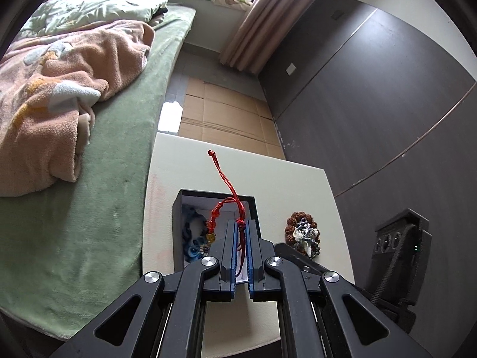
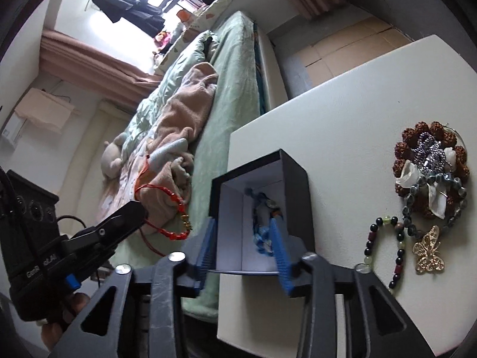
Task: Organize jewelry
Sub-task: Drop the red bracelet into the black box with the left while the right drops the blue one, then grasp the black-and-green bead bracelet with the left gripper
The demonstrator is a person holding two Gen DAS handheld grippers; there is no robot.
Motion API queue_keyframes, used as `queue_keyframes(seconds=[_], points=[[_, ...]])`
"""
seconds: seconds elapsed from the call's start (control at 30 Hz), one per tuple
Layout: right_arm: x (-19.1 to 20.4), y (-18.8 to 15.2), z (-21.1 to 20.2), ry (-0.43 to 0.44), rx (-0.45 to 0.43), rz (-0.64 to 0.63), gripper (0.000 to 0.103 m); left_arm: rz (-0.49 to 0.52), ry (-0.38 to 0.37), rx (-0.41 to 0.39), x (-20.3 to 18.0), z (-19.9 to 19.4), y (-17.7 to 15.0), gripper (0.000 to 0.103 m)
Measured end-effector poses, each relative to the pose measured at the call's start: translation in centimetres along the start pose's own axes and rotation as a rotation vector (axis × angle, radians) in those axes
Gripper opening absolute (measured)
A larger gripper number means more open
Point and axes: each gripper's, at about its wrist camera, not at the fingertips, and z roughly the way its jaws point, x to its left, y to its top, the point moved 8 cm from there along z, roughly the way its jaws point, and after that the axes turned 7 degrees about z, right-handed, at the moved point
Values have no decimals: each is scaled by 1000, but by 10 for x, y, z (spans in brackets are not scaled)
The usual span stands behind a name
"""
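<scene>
Green bed [image 1: 119, 155], pink blanket [image 1: 59, 95], curtain [image 1: 262, 21], cardboard [image 1: 226, 113]

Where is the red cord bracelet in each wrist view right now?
Left wrist view: the red cord bracelet sits low centre, clamped in the left gripper, hanging over the black box.
Right wrist view: the bracelet dangles at left, in front of the bed, from the left gripper.
Shared landmark: the open black box on the white table.
</scene>
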Motion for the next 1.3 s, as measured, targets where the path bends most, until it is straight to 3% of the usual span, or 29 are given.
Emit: queue_keyframes(seconds=[0.1,0.23,0.3,0.37,0.43,0.87,1.07,1.3], points=[[-10,-2,-19,2,-29,10,63,4,2,7,-1,9,-1,5],[-29,-3,-49,-38,-80,27,64,-12,-11,58,-3,28,-6,6],[-41,-4,-64,-47,-100,53,64,-27,-12,88,-3,37,-9,13],[-53,-4,-80,-58,-128,69,64,-37,-9,92,-3,41,-12,55],[-64,-5,-94,-66,-155,89,64,-45,-8,58,-4,39,-14,69],[-123,-7,-151,-111,-270,195,64,121,-21,119,-76,70,-42,69],[-148,-12,-162,-139,-282,231,64,191,5,208,-102,99,-68,52],[-169,-14,-171,-153,-293,258,64,240,59,285,-113,123,-91,46]])
